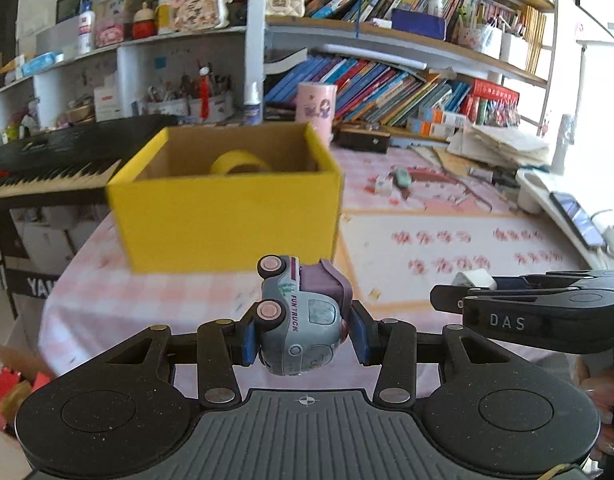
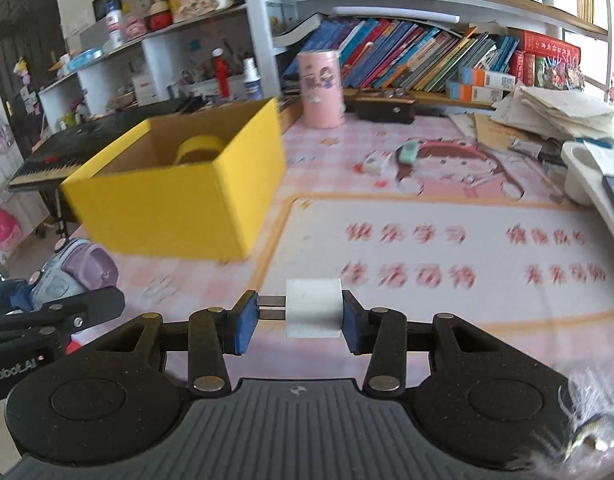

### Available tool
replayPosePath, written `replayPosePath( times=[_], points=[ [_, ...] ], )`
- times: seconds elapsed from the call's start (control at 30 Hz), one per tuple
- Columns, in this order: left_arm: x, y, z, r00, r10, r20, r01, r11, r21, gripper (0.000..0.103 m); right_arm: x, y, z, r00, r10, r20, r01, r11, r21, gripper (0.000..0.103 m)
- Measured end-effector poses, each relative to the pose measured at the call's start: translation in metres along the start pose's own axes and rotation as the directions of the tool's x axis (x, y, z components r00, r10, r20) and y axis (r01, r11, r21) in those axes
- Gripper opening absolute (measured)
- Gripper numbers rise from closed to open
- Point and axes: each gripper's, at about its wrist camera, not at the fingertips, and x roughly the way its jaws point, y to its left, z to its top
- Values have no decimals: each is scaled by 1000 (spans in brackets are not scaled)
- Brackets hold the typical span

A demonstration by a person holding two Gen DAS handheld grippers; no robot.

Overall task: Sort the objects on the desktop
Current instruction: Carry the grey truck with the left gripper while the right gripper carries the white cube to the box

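Note:
My left gripper [image 1: 304, 336] is shut on a grey-blue toy truck [image 1: 303, 312] with a purple back, held on its side just in front of the yellow cardboard box [image 1: 227, 220]. A yellow tape roll [image 1: 239, 164] lies inside the box. My right gripper [image 2: 299, 322] is shut on a white charger plug [image 2: 314, 308], whose metal prongs point at the left pad. It hangs over the pink desk mat [image 2: 447, 216], to the right of the box [image 2: 167, 204]. The toy truck [image 2: 79, 268] also shows at the left edge of the right wrist view.
A small white item [image 2: 375, 164] and a teal item [image 2: 409, 152] lie on the mat behind. A pink canister [image 2: 322, 88] and a dark case [image 2: 385, 106] stand at the back. A piano keyboard [image 1: 47, 164] flanks the box on the left, and stacked papers [image 2: 555, 112] sit at the right.

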Motion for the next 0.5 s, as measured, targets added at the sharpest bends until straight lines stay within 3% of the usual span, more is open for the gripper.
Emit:
replayPosePath(
  times=[0.27, 0.5],
  points=[
    [-32, 31, -27, 1000, 11, -23, -12, 999, -44, 43, -27, 55, -28, 999, 33, -33, -34, 999, -41, 41],
    [-49, 44, -42, 1000, 18, -17, -19, 997, -75, 43, -40, 79, -41, 997, 46, -54, -50, 995, -88, 41]
  ],
)
